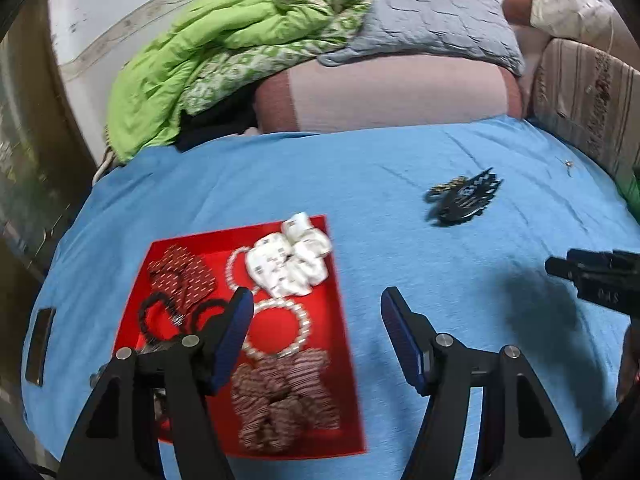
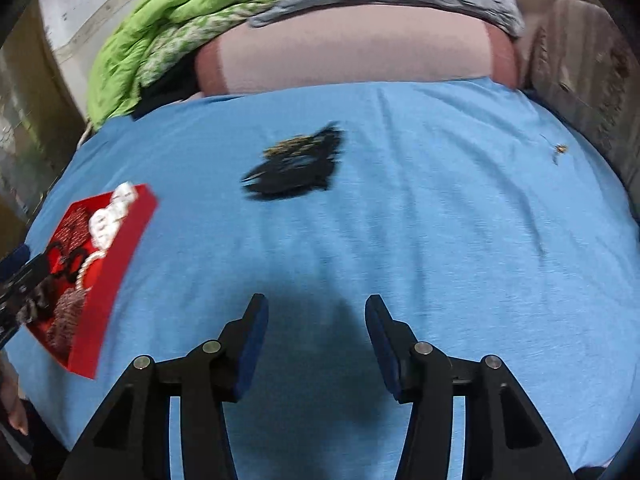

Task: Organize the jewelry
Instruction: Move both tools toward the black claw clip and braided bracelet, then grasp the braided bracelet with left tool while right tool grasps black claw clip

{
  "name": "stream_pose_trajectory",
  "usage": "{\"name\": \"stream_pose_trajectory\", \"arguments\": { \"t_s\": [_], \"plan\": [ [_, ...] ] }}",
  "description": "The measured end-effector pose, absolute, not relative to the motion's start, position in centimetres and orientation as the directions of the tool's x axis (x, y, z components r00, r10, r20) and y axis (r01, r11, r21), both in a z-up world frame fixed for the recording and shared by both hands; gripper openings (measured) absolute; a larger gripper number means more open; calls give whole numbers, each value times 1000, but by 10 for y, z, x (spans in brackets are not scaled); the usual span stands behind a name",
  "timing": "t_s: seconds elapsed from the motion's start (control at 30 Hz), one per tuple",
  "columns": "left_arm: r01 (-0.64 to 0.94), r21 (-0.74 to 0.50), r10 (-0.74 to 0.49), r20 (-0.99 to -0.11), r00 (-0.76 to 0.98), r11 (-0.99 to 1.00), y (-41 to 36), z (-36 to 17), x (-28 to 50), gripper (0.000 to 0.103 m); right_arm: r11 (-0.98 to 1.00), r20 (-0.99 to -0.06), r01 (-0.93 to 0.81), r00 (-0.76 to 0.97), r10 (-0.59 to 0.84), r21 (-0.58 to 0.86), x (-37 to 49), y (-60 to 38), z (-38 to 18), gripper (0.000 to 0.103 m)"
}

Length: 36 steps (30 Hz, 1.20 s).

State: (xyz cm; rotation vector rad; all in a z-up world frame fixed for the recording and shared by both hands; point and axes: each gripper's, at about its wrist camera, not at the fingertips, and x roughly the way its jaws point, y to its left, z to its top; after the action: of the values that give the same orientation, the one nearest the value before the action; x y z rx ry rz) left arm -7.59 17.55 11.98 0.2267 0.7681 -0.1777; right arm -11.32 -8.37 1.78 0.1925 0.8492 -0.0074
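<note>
A red tray [image 1: 336,320] lies on the blue cloth and holds a white scrunchie [image 1: 288,260], a brown striped scrunchie [image 1: 284,396], a red patterned scrunchie [image 1: 180,276], black hair ties [image 1: 160,316] and pearl bracelets [image 1: 300,320]. My left gripper [image 1: 316,300] is open and empty above the tray's right side. A black hair clip with a gold piece [image 1: 464,198] lies on the cloth to the far right; it also shows in the right wrist view [image 2: 296,168]. My right gripper [image 2: 316,308] is open and empty, near of the clip. The tray [image 2: 120,264] sits at its left.
A small metal earring-like piece [image 2: 558,150] lies on the cloth at the far right. A green quilt [image 1: 208,52], a grey pillow [image 1: 432,20] and a pink bolster [image 1: 392,92] are piled behind. A dark phone [image 1: 40,344] lies at the cloth's left edge.
</note>
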Motion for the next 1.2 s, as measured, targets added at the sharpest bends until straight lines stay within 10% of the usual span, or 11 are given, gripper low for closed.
{"name": "stream_pose_trajectory", "arguments": {
  "t_s": [0.7, 0.97, 1.2],
  "plan": [
    [312, -154, -269, -891, 367, 937, -8, 47, 87, 69, 885, -671, 170, 716, 191, 434, -78, -223, 6, 60],
    [561, -372, -527, -838, 140, 740, -60, 55, 23, 69, 797, -640, 228, 730, 240, 559, -81, -254, 3, 64],
    [483, -312, -478, -836, 268, 818, -17, 74, 28, 69, 766, -639, 224, 711, 294, 602, -78, -251, -6, 68]
  ]
}}
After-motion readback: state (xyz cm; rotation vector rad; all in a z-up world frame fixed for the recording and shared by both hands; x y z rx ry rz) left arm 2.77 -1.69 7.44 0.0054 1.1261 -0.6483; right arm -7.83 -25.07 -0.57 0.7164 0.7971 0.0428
